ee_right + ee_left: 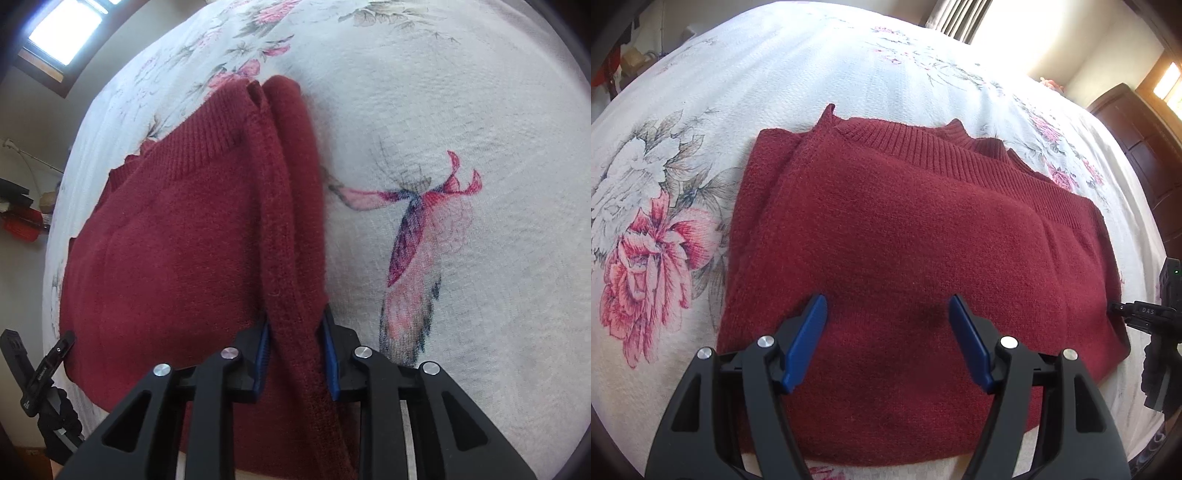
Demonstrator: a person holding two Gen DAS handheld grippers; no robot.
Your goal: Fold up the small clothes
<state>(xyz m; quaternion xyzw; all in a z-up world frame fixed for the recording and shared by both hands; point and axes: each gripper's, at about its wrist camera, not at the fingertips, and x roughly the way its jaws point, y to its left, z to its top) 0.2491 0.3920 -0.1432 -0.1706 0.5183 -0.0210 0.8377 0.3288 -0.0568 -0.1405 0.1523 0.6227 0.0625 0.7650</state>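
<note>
1. A dark red knitted sweater (886, 236) is laid flat on the floral bedspread (665, 206), near the edge of the bed closest to both cameras, so that the soft surface can carry it while it is folded.

2. The garment is already gathered into a compact rectangle with layers stacked; its ribbed band (923, 147) is turned toward the far side of the bed. The fold is judged to be well advanced.

3. The left gripper (888, 314) is held above the near part of the sweater with its jaws spread wide and nothing between them. It appears to be kept ready either to press the stack flat or to take a fresh edge.

4. The right gripper (295, 332) is clenched on the thick folded edge (295, 221) that runs along the sweater's right side, the cloth being pinched between both blue pads (263, 354). This hold is presumably kept so that the stacked layers can be lifted or shifted together without slipping apart.

5. As the knit is thick and limp, sagging is to be expected if the edge is raised from a single point.
</note>
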